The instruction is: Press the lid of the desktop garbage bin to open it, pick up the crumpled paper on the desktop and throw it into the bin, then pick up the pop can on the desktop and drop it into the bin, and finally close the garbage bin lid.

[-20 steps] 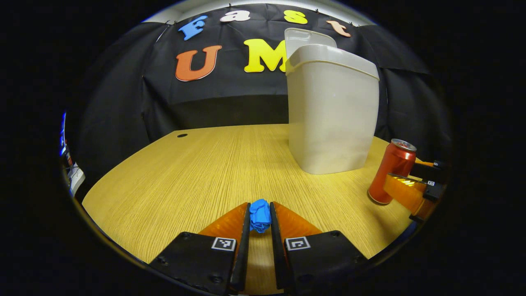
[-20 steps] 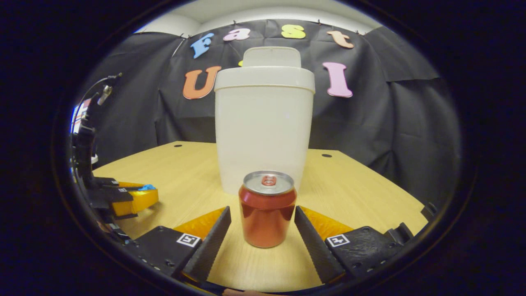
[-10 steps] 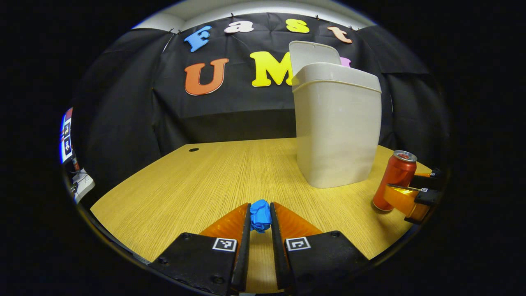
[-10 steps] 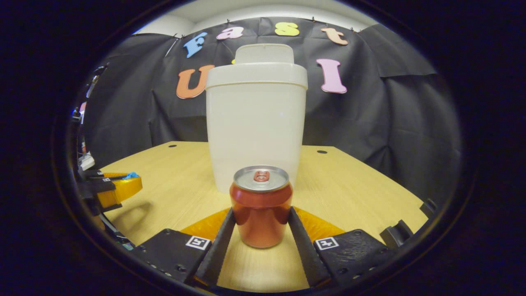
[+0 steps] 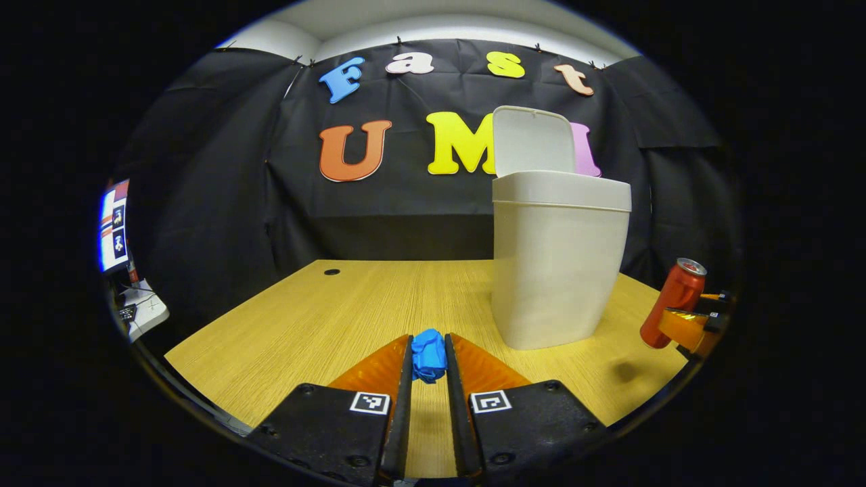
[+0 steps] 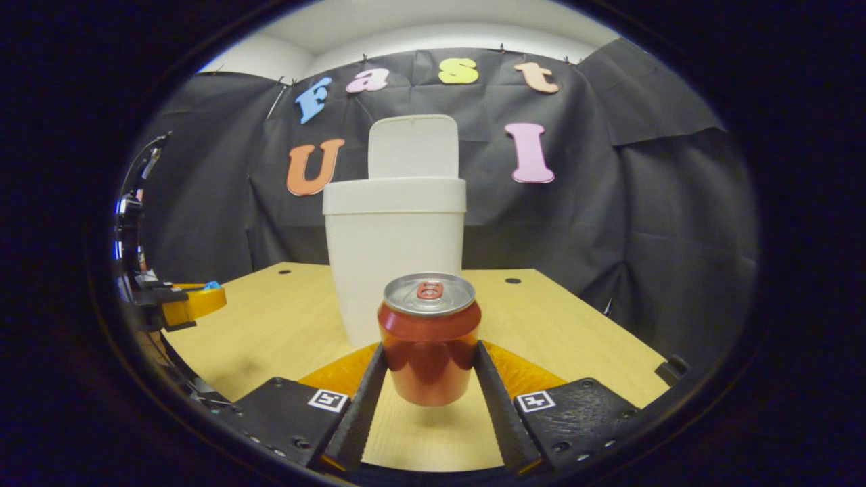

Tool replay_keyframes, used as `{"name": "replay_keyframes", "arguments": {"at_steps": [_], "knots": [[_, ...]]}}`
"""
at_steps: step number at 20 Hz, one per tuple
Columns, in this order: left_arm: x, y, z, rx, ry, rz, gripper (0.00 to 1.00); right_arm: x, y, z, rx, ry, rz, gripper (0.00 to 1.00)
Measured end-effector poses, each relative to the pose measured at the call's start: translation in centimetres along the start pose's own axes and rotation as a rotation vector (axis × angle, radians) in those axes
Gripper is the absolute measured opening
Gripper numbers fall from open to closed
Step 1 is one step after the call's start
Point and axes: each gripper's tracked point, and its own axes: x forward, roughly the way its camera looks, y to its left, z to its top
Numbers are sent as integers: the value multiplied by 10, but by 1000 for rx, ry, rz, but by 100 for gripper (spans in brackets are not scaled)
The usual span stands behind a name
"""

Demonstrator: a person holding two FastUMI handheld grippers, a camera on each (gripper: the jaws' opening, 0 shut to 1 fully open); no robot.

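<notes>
Your left tool point(image 5: 428, 368) is clamped on the crumpled paper point(image 5: 428, 354), a blue wad pinched between both fingers near their tips, held above the counter point(image 5: 325, 318). In the right gripper view the same tool point(image 6: 196, 302) sits at the far left edge with a bit of the blue paper point(image 6: 212, 285) poking out at its tip.

Your right tool point(image 6: 429, 379) is closed on the pop can point(image 6: 429, 337): both fingers press against the can's lower sides. The can stands upright between them, its silver top and pull tab facing up, and a shadow lies on the counter point(image 6: 575, 325) under its base, so it looks lifted clear of the surface. In the left gripper view you can see that tool point(image 5: 690, 323) at the right edge, gripping the red can point(image 5: 673, 301), which leans there.

Beyond both tools stands the garbage bin point(image 6: 394, 264), pale and tall, resting on the counter. Its lid point(image 6: 413, 146) is raised upright at the back of the rim, leaving the mouth open. From the left tool the bin point(image 5: 558, 260) is ahead and to the right, its lid point(image 5: 534, 141) likewise standing up.

A screen point(image 5: 114, 223) glows at the far left edge of the left gripper view.
</notes>
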Motion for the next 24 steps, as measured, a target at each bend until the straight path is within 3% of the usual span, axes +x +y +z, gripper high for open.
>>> {"name": "replay_keyframes", "arguments": {"at_steps": [8,11,12,16,19,20,24], "knots": [[5,-32,87,5,-51,-20,29,-44,-36,65,-4,-114,-8,76],[8,-37,119,14,-72,-8,29,-52,-42,68,-28,-130,-13,76],[10,-42,132,20,-87,-19,29,-53,-41,69,-28,-133,-6,72],[23,-66,185,34,-156,-59,29,-55,-37,70,-42,-133,18,71],[30,-102,234,52,-278,-113,29,-59,-33,69,-62,-145,35,70],[36,-114,243,69,-294,-134,31,-61,-31,68,-67,-148,43,71],[72,-148,246,75,-269,-162,25,-62,-28,65,-81,-166,71,72]]}}
